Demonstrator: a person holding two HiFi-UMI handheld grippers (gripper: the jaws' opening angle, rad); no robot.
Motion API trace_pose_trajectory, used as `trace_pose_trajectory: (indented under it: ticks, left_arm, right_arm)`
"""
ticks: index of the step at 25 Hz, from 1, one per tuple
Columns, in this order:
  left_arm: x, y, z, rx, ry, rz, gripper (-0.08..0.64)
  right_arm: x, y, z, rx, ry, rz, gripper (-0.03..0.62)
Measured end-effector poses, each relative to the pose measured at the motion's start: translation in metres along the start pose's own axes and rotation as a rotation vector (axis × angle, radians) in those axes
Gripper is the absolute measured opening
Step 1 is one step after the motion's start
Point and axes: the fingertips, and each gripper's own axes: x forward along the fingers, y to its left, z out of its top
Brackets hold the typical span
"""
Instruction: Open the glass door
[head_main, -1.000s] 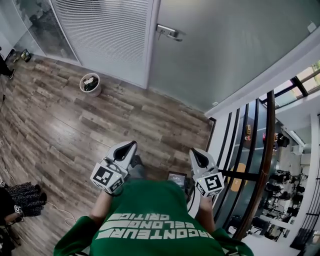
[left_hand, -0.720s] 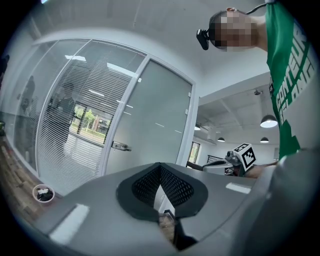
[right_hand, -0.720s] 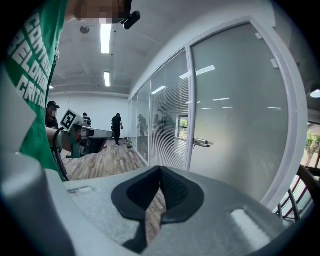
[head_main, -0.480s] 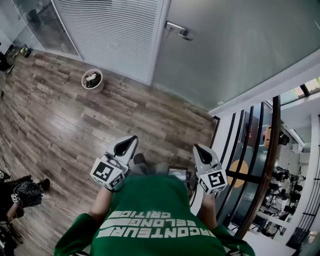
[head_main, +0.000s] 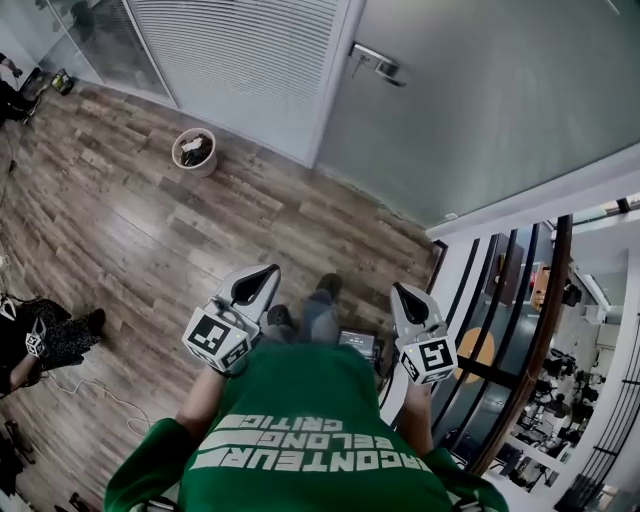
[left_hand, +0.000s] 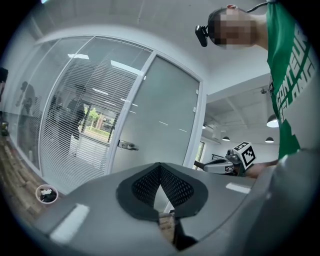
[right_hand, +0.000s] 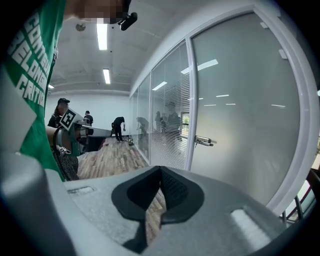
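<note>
Still well short of the one frosted glass door (head_main: 480, 110), which stands closed and upright ahead, a person carries two grey grippers, the left gripper (head_main: 262, 277) and the right gripper (head_main: 402, 295). Each has its jaws pressed together on nothing. The door's single metal lever handle (head_main: 378, 62) lies level, free end pointing away from the slatted white blinds (head_main: 250, 60). Since a second ago the door has slid rightward in the head view, and a grey shoe (head_main: 322, 290) has stepped forward.
</note>
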Motion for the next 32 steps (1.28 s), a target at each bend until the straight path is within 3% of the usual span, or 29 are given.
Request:
trace_pose_trajectory:
  ticks: [16,27,32]
  left_arm:
    - [0.104,0.026,0.035,0.03,-0.005,0.053,0.017]
    - [0.163,0.026,0.023,0.043,0.019,0.081,0.017]
    - [0.188,0.023,0.033,0.06,0.01,0.086,0.017]
  right_arm:
    - [0.069,-0.102,0.024,-0.02,-0.017,0.061,-0.008]
    - [0.093,-0.163,0.008,-0.014,-0.032,0.091,-0.008]
    - [0.105,-0.184,0.012,-0.026,-0.038,0.115,-0.008]
